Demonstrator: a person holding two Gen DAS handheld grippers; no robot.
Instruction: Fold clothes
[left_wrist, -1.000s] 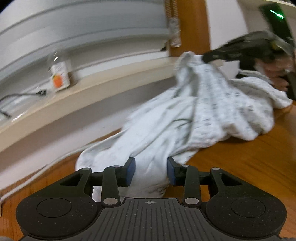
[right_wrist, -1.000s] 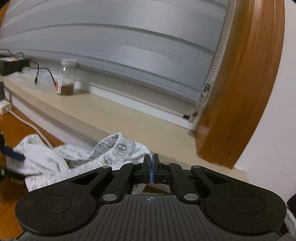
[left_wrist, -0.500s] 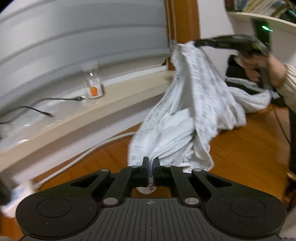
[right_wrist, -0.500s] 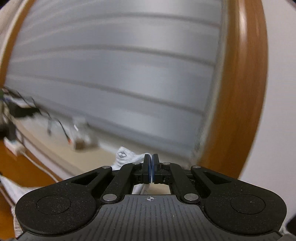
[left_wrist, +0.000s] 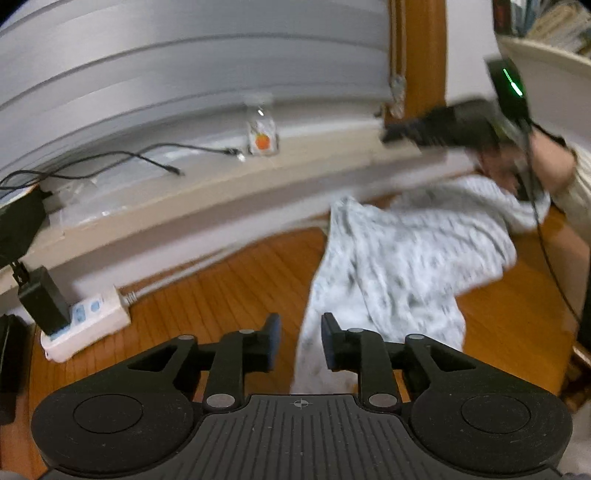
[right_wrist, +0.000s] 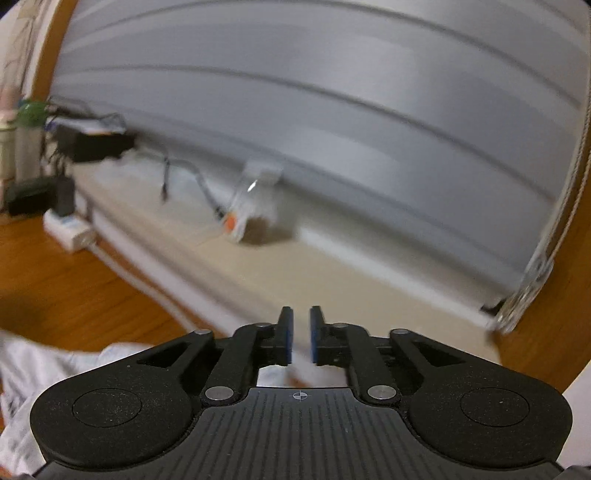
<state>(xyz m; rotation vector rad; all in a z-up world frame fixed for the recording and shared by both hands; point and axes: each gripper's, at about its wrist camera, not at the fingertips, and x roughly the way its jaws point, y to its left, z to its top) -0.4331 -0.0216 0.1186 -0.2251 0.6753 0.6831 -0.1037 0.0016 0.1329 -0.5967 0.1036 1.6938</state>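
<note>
The white patterned garment (left_wrist: 399, 258) lay spread in a loose heap on the wooden floor (left_wrist: 221, 288), running from just ahead of the left gripper (left_wrist: 297, 341) away toward the window ledge (left_wrist: 207, 199), and a corner of it showed low at the left of the right wrist view (right_wrist: 33, 373). The left gripper hung above the floor with its jaws apart and nothing clamped between them, the near end of the cloth lying under the gap. The right gripper (right_wrist: 298, 338) stood with a narrow gap between its blue pads (right_wrist: 287, 339), holding nothing; in the left wrist view it appeared blurred above the far end of the garment (left_wrist: 443, 125), carried by a hand (left_wrist: 532, 166). On the ledge stood a small clear jar (left_wrist: 261, 133) with an orange label, beside a loose black cable (left_wrist: 147, 158). A white power strip (left_wrist: 88, 325) with a black adapter (left_wrist: 42, 301) plugged in lay on the floor below the ledge. Grey blinds (right_wrist: 332, 110) covered the window behind.
</note>
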